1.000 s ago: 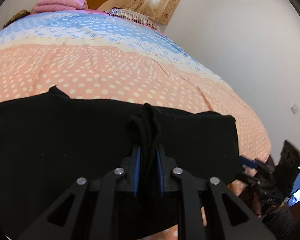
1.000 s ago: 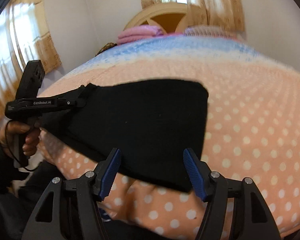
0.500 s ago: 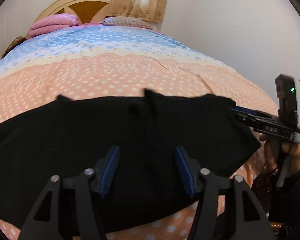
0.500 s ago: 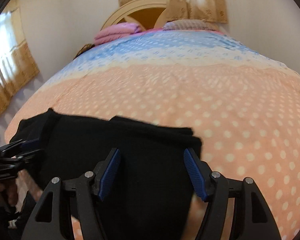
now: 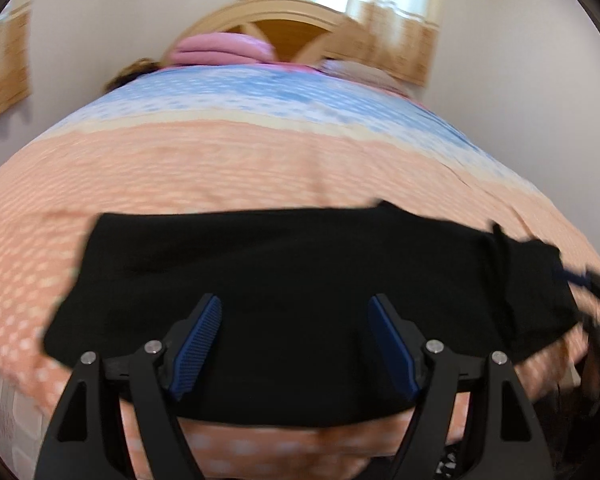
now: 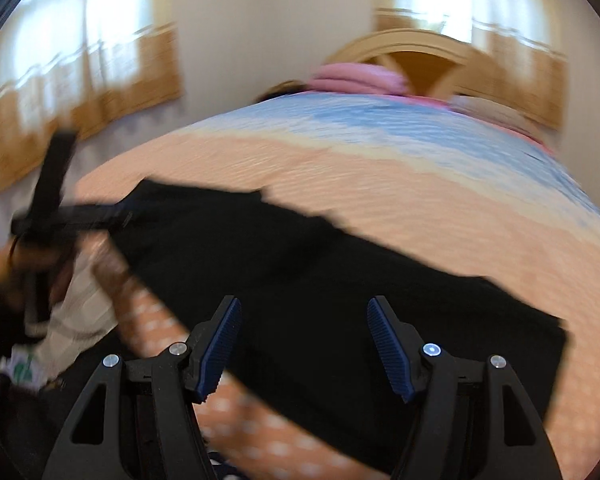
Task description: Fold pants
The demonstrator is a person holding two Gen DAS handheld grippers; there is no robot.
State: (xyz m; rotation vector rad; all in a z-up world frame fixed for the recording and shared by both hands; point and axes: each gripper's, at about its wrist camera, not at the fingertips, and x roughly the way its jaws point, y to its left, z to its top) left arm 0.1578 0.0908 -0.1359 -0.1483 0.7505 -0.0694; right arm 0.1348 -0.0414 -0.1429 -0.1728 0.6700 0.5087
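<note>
Black pants (image 5: 284,264) lie folded flat across the front part of a peach, dotted bedspread (image 5: 220,168). My left gripper (image 5: 296,322) hovers over their near edge. Its jaws are opening, and its blue pads (image 5: 198,340) grip nothing. At the far right of this view the other gripper (image 5: 592,284) is a blur at the pants' right end. In the right wrist view the pants (image 6: 320,280) run slantwise under my right gripper (image 6: 304,316), which is open and empty above them. The left gripper (image 6: 64,216), held by a hand (image 6: 16,264), shows blurred at the pants' left end.
A pink folded quilt (image 5: 220,50) and a pillow (image 5: 360,72) lie by the wooden headboard (image 5: 292,28). Curtained windows (image 6: 80,68) are set in pale walls. The bed's front edge (image 5: 260,448) runs just under the grippers. A white cloth (image 6: 76,312) hangs low at the left.
The left gripper has let go of the bunched black fabric and opened wide. Both views have swung sideways over the pants, which now lie flat.
</note>
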